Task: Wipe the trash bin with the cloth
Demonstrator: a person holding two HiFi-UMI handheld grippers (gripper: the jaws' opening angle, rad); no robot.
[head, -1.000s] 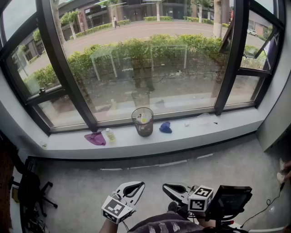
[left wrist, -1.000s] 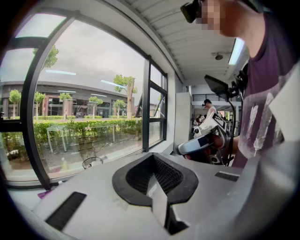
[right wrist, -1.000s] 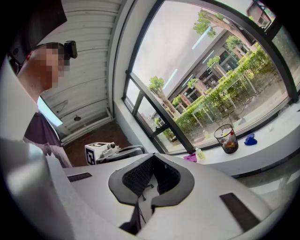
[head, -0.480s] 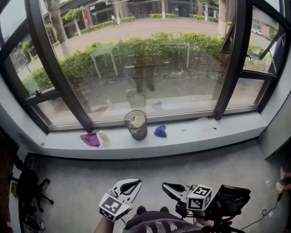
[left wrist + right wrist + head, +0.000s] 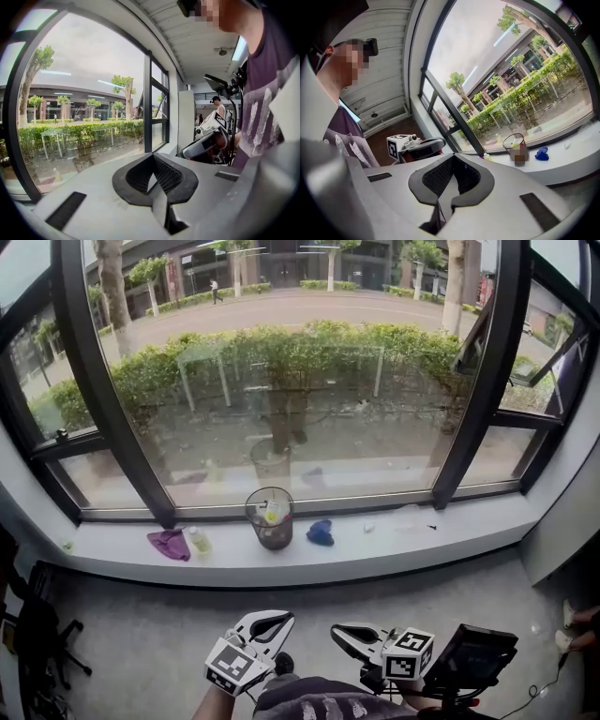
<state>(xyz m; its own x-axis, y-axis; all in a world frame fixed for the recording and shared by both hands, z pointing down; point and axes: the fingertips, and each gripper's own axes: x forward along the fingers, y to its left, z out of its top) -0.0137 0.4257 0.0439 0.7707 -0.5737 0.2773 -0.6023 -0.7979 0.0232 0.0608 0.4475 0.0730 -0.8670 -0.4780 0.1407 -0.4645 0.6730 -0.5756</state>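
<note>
A small mesh trash bin [image 5: 270,518] with bits of rubbish inside stands on the window ledge [image 5: 394,545]; it also shows in the right gripper view as the bin [image 5: 515,147]. A blue cloth [image 5: 320,532] lies just right of it, seen too as the cloth [image 5: 542,153]. A purple cloth [image 5: 170,544] lies to the left, beside a small bottle [image 5: 198,540]. My left gripper [image 5: 278,622] and right gripper [image 5: 339,631] are low, near my body, far from the ledge. Both are shut and hold nothing.
Tall dark window frames [image 5: 111,399] rise behind the ledge, with hedges and a street outside. Grey floor [image 5: 169,615] lies between me and the ledge. A black office chair [image 5: 37,643] stands at the far left. A person's feet [image 5: 574,620] show at the right edge.
The view has tilted and shifted, so the ledge, bin and cloths sit lower and further left in the picture. Both grippers stay shut near my body.
</note>
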